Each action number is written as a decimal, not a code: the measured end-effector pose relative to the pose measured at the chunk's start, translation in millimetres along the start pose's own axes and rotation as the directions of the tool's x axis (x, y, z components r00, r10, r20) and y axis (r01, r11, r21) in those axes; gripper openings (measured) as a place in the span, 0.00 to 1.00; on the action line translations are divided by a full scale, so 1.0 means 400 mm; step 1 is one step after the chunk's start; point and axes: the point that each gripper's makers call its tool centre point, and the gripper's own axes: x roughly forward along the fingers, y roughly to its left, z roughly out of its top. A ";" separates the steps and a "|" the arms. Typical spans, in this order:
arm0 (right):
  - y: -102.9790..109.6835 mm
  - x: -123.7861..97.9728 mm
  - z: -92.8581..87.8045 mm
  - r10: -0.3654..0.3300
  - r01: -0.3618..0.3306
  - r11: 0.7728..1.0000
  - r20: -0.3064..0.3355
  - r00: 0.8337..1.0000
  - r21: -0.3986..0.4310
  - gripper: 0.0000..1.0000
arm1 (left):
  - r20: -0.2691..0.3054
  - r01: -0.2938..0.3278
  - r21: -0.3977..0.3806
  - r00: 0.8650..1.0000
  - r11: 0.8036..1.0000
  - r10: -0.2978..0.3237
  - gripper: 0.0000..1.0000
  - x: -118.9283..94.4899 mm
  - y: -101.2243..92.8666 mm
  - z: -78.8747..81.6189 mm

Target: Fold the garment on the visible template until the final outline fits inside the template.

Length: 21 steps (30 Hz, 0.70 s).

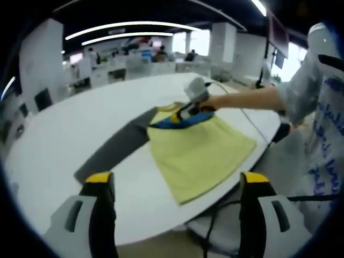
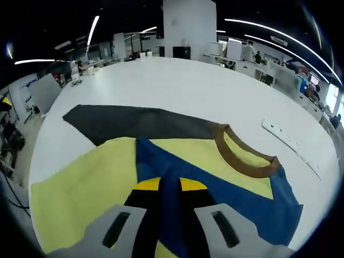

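One yellow garment [image 1: 196, 153] lies on the white counter [image 1: 64, 134], partly over a dark grey template [image 1: 115, 148] whose long strip runs out to the left in the left gripper view; there the garment's long axis runs from its near hem to the collar at the far end. The left gripper [image 1: 174, 185] hangs short of the counter's near edge, jaws apart, holding nothing. In the right gripper view, the right gripper [image 2: 169, 188] has its jaws clamped on the blue fabric below the brown collar [image 2: 244, 156], with a white power strip [image 2: 287, 140] further right
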 end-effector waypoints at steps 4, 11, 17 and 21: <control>0.035 0.005 -0.002 0.033 -0.033 0.999 0.000 0.999 0.007 0.08 | 0.004 -0.009 0.000 1.000 1.000 0.009 0.92 -0.005 0.003 0.002; 0.067 0.004 0.005 0.067 -0.068 0.997 0.016 0.998 0.038 0.03 | 0.003 -0.018 0.001 1.000 1.000 0.018 0.91 -0.008 0.005 0.002; 0.113 0.005 0.006 0.130 -0.131 0.989 0.024 0.991 0.070 0.01 | 0.005 -0.015 0.000 1.000 1.000 0.015 0.90 -0.005 0.001 0.003; 0.140 0.009 0.003 0.159 -0.159 0.987 0.008 0.987 0.038 0.01 | 0.013 -0.014 0.001 1.000 1.000 0.014 0.90 -0.007 0.000 0.009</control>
